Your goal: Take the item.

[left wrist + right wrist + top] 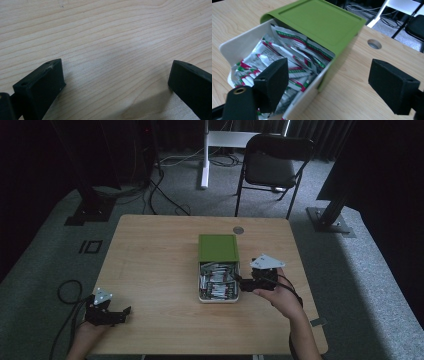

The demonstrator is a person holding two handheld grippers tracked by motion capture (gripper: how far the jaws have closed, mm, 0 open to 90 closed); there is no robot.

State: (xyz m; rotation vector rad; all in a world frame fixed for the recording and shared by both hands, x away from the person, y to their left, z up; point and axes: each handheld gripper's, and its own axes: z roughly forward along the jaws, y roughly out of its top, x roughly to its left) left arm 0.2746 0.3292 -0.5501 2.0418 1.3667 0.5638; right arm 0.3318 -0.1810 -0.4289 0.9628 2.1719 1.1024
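Black jaws of the right hand-held gripper (327, 87) rise in the foreground of the right gripper view, spread wide and holding nothing; one jaw stands over the drawer's contents, the other over bare wood, so that the drawer's side wall lies between them. In the high view this right hand-held gripper (250, 282) sits just beside the right wall of the drawer box (218, 267).

Drawer box: a green case (322, 27) with a white drawer (242, 45) pulled out of it. Its long axis runs from the far side of the worktop (155, 270) toward the person, the green case at the far end and the open drawer pointing at the near edge. It stands slightly right of the worktop's centre.

Contents: the drawer is packed with small silver packets (287, 52) bearing red and green stripes, lying at mixed angles.

Left hand-held gripper (107, 315): it rests at the near left corner of the worktop, well apart from the box. In the left gripper view the left hand-held gripper (117, 75) has its jaws wide apart, with bare wood grain between them.

Open room: broad bare wood extends left of the box; a narrower strip lies to its right. A round cable hole (238, 229) lies beyond the case near the far edge. A folding chair (272, 167) stands on the floor past the worktop.
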